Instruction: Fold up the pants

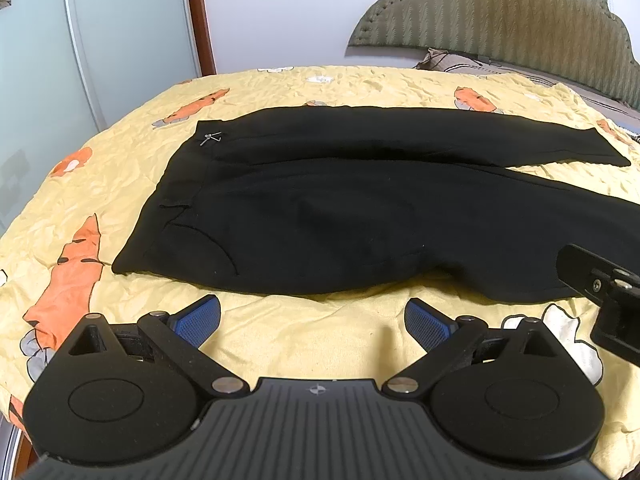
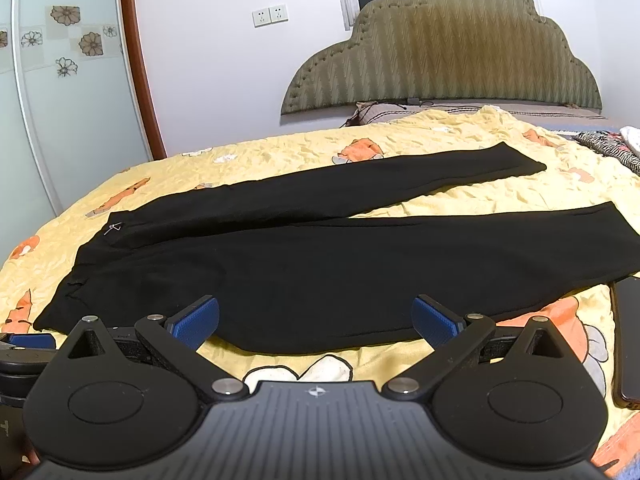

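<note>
Black pants (image 1: 340, 208) lie flat on the yellow bedspread (image 1: 280, 332), waistband to the left with a small silver clasp (image 1: 210, 139), both legs stretched to the right and spread apart. They also show in the right wrist view (image 2: 320, 264). My left gripper (image 1: 312, 316) is open and empty, just short of the pants' near edge by the hip. My right gripper (image 2: 316, 318) is open and empty over the near edge of the near leg. Part of the right gripper shows in the left wrist view (image 1: 604, 292).
A padded olive headboard (image 2: 440, 48) and pillow stand at the far right end of the bed. A dark phone (image 2: 628, 344) lies on the bedspread at the right. Striped cloth (image 2: 612, 148) lies at the far right. A glass wardrobe door (image 1: 60, 80) stands beyond the bed's left side.
</note>
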A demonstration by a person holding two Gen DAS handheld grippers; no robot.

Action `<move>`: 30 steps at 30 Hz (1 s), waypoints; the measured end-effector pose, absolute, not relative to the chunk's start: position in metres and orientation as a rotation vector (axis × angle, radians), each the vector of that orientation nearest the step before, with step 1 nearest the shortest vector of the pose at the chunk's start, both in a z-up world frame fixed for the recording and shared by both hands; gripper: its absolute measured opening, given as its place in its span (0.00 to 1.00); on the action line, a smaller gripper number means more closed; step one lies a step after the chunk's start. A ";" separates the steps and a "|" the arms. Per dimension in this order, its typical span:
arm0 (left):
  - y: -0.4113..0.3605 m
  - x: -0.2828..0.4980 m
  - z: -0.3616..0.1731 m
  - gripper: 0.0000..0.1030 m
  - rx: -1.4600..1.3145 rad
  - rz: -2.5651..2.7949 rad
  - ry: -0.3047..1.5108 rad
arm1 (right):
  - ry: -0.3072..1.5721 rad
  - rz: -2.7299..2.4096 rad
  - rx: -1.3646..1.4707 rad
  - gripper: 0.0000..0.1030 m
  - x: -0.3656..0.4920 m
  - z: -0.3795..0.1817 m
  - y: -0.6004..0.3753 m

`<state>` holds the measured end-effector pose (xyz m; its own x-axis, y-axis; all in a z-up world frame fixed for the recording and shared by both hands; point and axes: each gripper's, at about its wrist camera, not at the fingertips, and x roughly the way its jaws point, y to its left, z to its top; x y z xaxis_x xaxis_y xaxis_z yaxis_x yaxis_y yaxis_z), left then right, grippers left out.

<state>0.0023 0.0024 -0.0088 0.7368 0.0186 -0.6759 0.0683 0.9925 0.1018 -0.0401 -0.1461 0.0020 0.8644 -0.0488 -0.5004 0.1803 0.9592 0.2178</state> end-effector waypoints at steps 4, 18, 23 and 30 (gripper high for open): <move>0.002 0.002 -0.009 0.98 0.126 -0.026 0.744 | 0.511 -0.120 0.262 1.00 -0.041 0.002 -0.146; 0.005 0.004 -0.011 0.98 0.128 -0.015 0.744 | 0.496 -0.098 0.253 1.00 -0.042 0.004 -0.145; 0.009 0.010 -0.008 0.98 0.118 -0.012 0.739 | 0.421 0.018 0.156 1.00 -0.035 0.016 -0.140; 0.045 0.046 0.013 0.98 0.059 0.052 0.685 | 0.274 0.164 -0.066 1.00 0.007 0.050 -0.133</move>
<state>0.0456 0.0451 0.0131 0.7733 0.0675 -0.6305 -0.0289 0.9970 0.0713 0.0067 -0.1329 0.0500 0.9494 0.1524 -0.2745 -0.1704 0.9845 -0.0427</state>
